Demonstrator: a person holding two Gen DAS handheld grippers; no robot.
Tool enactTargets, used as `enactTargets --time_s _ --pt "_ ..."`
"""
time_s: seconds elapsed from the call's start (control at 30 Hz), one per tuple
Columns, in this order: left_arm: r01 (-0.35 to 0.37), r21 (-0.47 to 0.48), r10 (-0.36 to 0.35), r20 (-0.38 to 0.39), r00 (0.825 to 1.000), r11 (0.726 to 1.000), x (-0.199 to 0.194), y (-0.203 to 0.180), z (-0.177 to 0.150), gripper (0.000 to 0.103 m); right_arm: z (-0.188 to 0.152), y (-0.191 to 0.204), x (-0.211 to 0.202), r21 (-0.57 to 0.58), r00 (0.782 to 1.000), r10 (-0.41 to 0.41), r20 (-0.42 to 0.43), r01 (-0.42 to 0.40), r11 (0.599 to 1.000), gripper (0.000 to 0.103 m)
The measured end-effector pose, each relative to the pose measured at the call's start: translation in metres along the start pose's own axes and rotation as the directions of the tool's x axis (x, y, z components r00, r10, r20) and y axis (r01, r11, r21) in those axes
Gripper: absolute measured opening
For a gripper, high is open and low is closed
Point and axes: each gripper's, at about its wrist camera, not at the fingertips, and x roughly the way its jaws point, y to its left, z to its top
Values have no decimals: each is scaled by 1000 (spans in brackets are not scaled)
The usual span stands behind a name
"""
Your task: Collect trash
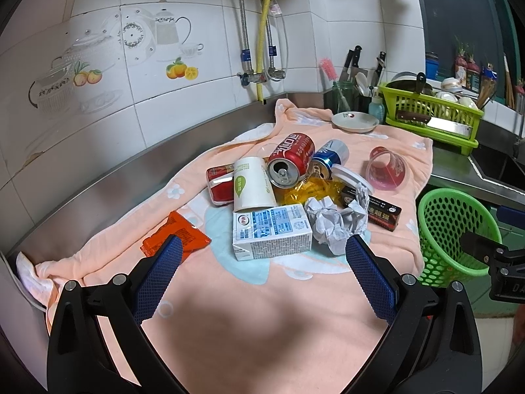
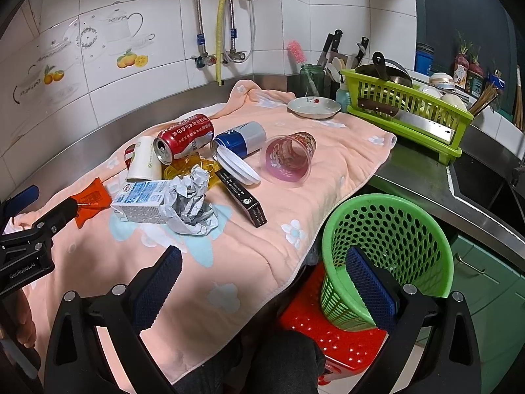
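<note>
both tongs, left tongs (image 1: 262,246) and right tongs (image 2: 264,256), hover spread and empty, seemingly short of the milk carton (image 1: 272,231).

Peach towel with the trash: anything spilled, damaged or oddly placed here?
No spill shows. The red can, blue can and clear plastic cup lie tipped on the towel. A cleaver is wedged oddly against the green dish rack.

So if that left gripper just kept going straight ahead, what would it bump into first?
Most likely the white milk carton, which lies nearest the open left gripper, centred between its fingers. The crumpled paper sits just to its right. Depth is hard to judge through the fisheye.
</note>
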Motion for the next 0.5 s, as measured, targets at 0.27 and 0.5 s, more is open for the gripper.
enactTargets --time_s 0.27,0.5 --pt "1 0 -1 0 1000 1000 0 1 0 98 -2 2 2 -2 1000 5 -3 -5 1000 97" --pt "-1 -2 1 -1 1000 1000 1 2 1 98 -1 3 3 -3 1000 9 -6 -9 1000 97"
